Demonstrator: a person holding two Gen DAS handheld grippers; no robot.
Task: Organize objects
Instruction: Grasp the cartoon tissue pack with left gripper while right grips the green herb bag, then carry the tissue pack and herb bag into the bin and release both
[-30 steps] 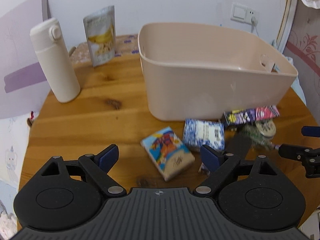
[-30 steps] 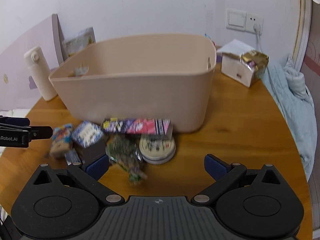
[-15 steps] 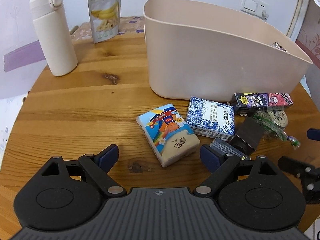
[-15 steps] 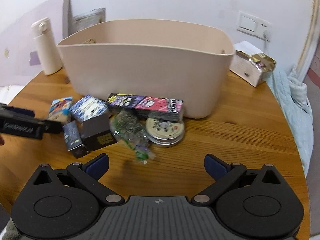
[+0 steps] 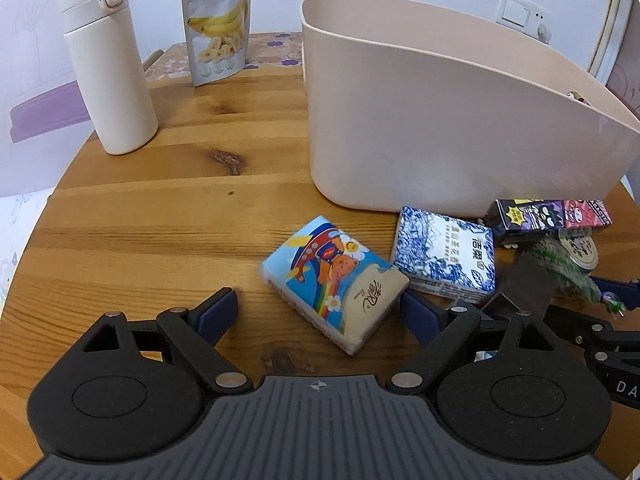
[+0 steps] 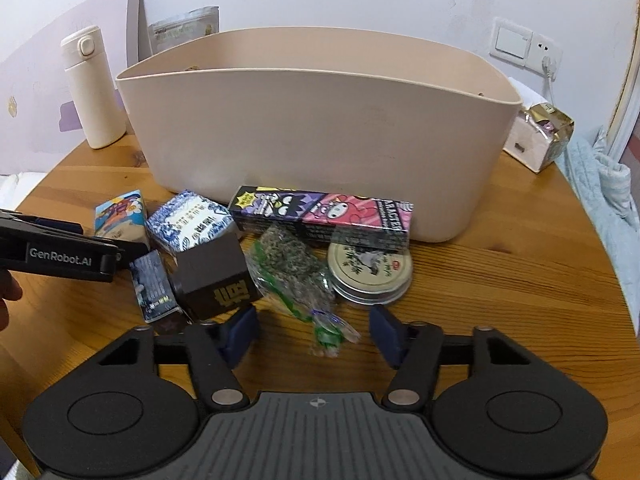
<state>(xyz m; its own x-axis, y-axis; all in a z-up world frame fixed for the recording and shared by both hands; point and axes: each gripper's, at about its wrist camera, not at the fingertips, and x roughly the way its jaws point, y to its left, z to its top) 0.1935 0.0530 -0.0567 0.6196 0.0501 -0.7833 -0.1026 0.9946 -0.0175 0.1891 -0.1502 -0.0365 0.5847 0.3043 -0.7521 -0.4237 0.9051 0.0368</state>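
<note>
One beige tub (image 6: 320, 136) is seen standing at the centre of the round wooden table (image 6: 500, 280), and seven small items are counted in front of it: two tissue packs, one with a cartoon print (image 5: 334, 280) and one blue-and-white (image 5: 446, 256); one long cartoon box (image 6: 320, 218); one round tin (image 6: 370, 272); one clear bag of dried leaves (image 6: 292, 272); one dark brown box (image 6: 216, 276); and one small dark packet (image 6: 154, 286), possibly a second box. The left gripper (image 5: 316, 312) is held wide apart around the near end of the cartoon tissue pack, untouched. The right gripper (image 6: 316, 330) is closing, the bag's tail between its jaws but not yet pressed. One white flask (image 5: 108, 60) and one banana-chip pouch (image 5: 216, 24) are seen at upper left.
</note>
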